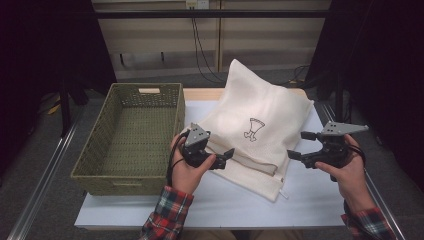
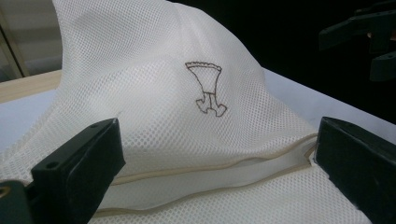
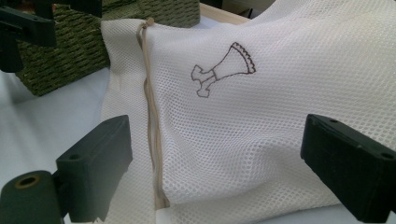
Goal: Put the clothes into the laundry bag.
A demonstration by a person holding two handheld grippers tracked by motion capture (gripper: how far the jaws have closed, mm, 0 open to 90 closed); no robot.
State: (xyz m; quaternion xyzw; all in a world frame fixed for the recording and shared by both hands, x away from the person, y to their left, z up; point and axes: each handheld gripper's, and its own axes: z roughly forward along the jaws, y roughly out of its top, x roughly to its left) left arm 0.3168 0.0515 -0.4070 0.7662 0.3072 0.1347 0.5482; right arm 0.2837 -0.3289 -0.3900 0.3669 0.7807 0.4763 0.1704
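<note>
One cream mesh laundry bag (image 1: 260, 130) with a brown embroidered emblem (image 1: 253, 129) lies mid-bench beside one empty green woven basket (image 1: 131, 137) at the left edge, flanked by two grippers, left gripper (image 1: 220, 159) and right gripper (image 1: 299, 145), both jaws spread, gripping nothing.
</note>
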